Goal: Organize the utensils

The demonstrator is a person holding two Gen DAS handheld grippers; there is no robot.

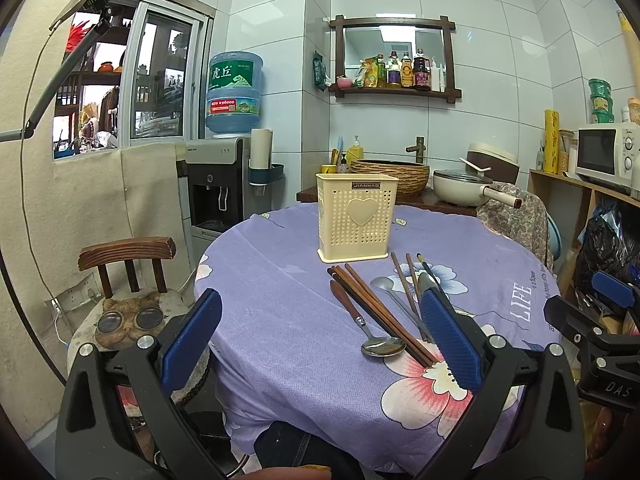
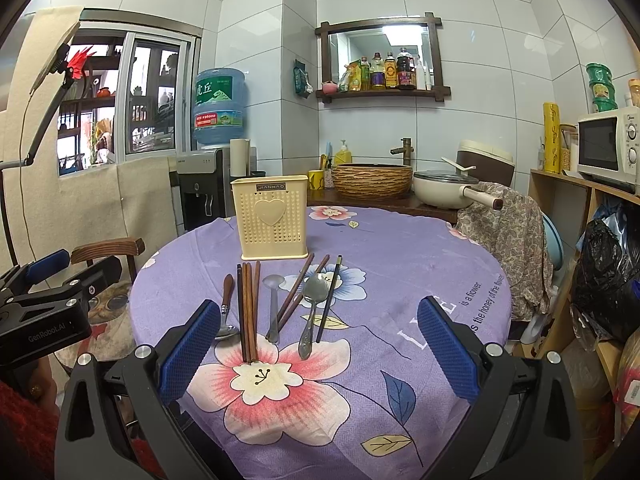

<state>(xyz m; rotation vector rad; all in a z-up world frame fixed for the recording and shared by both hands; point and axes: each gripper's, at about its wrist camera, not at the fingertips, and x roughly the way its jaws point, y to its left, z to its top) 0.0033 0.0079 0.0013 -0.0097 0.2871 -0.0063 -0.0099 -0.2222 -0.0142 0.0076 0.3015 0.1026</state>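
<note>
Both grippers [image 1: 320, 340] [image 2: 318, 346] spread wide, empty; chopsticks [image 2: 248, 312] between right jaws, lengthwise, pointing ahead toward holder [image 2: 272, 218].

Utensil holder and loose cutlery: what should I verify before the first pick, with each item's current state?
1. Cream utensil holder upright on the tablecloth: ok.
2. Holder contents: cannot tell.
3. Left hand-held gripper open, nothing held: ok.
4. Right hand-held gripper open, nothing held: ok.
5. Brown chopstick bundle lying separate from the wooden-handled spoon: ok.
6. Crossed brown chopsticks overlapping, so no clean single pick: not ok.
</note>
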